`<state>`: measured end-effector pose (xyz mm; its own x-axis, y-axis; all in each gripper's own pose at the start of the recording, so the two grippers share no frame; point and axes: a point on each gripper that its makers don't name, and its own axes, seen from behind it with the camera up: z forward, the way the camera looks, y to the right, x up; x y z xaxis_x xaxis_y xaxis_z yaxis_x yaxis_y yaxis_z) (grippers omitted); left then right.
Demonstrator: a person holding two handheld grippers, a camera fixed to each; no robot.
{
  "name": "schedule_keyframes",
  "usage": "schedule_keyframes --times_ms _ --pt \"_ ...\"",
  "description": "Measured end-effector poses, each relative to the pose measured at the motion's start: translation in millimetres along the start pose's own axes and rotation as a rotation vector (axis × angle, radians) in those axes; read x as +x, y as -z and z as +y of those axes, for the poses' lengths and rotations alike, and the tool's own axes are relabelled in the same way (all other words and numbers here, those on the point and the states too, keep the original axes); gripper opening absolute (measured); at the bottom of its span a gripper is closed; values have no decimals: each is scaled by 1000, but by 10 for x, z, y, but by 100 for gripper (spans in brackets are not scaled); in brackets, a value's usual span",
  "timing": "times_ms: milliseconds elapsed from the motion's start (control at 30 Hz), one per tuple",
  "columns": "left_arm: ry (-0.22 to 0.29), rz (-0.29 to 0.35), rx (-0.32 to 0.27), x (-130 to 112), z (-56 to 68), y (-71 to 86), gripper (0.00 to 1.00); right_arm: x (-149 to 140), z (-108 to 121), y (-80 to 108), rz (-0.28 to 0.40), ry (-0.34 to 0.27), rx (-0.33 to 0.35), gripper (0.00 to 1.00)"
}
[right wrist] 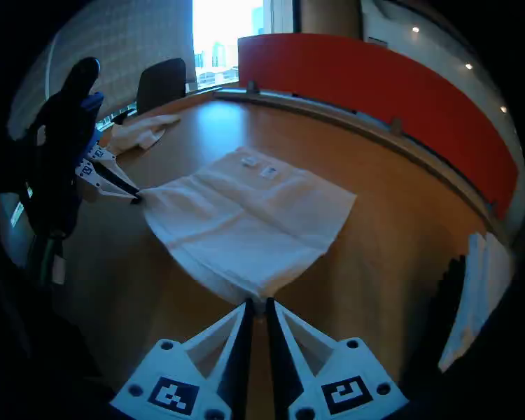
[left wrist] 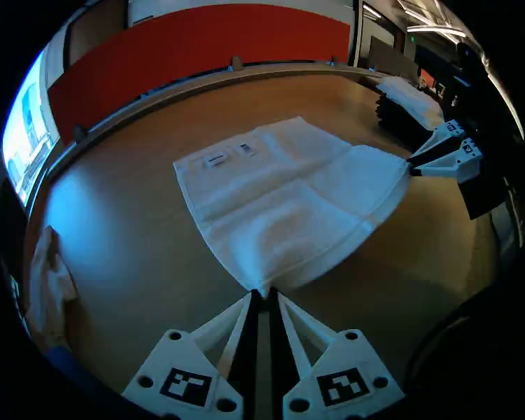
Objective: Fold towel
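Two towel [left wrist: 283, 203] corners: pinched tight, one in my left fingers [left wrist: 247, 329], one in my right fingers [right wrist: 243, 329].
Rest of towel: spread on desk [left wrist: 136, 238], straight ahead of both.
Fold direction: forward, I judge.

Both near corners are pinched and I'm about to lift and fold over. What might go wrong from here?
1. The left tongs and right tongs each hold only the very tip of a corner of the towel, so a corner may slip out on the lift.
2. The far edge lies loose on the glossy table. A pull toward you may drag the whole towel instead of folding it.
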<state>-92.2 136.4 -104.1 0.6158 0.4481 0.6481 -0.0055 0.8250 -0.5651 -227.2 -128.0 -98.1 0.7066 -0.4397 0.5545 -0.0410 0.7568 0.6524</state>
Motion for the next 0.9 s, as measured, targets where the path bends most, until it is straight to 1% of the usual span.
schedule_keyframes --times_ms 200,400,700,900 --pt "15 21 4 157 5 198 10 228 -14 212 45 5 -9 14" --pt "27 29 -2 281 35 375 10 398 -34 427 78 -4 -14 13" --pt "48 23 -14 362 133 622 10 480 -89 685 86 -18 -6 13" --pt "68 17 -31 352 237 760 10 485 -128 816 82 -16 0 14"
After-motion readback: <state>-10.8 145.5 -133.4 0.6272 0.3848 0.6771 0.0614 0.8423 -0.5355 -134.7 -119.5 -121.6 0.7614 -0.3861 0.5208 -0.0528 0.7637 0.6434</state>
